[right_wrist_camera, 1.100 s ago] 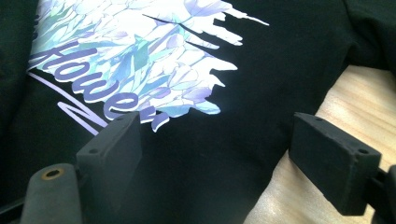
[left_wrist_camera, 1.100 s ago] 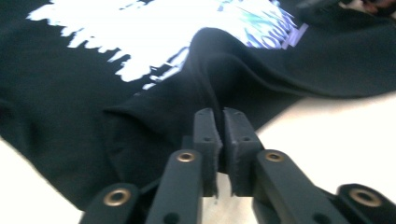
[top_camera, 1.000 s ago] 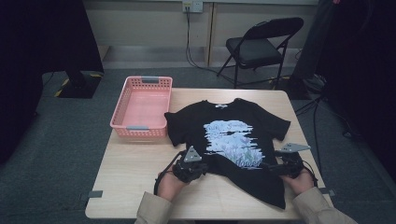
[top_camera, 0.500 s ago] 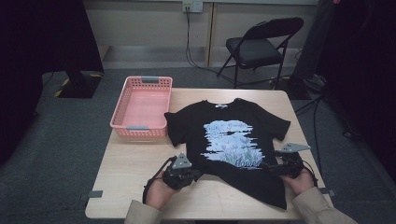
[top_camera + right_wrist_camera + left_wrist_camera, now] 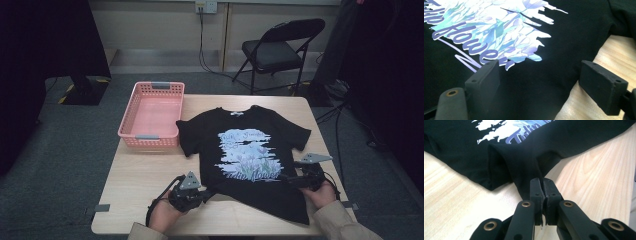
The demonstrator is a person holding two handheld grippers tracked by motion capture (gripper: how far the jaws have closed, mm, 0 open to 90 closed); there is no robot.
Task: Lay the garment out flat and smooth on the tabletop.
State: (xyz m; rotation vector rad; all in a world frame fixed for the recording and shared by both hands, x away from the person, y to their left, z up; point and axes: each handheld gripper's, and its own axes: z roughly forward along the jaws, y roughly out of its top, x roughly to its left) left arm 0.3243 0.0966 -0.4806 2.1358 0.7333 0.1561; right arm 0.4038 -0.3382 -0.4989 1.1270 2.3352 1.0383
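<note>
A black T-shirt (image 5: 250, 150) with a pale blue flower print lies front up on the wooden table (image 5: 145, 175). My left gripper (image 5: 207, 192) is at the shirt's lower left corner. In the left gripper view its jaws (image 5: 541, 182) are shut on a pinch of the black hem (image 5: 524, 152), which is drawn out into a taut fold. My right gripper (image 5: 285, 178) rests at the shirt's lower right side. In the right gripper view it stands open (image 5: 539, 75) over the flat cloth (image 5: 564, 37) beside the print, with the pads (image 5: 602, 85) apart.
A pink plastic basket (image 5: 152, 117) stands at the table's far left corner, touching the shirt's sleeve. A black folding chair (image 5: 280, 47) stands behind the table. Bare wood lies left of the shirt and along the near edge.
My left gripper has moved left and toward the near edge, drawing the shirt's lower left corner out with it. The right gripper has kept still.
</note>
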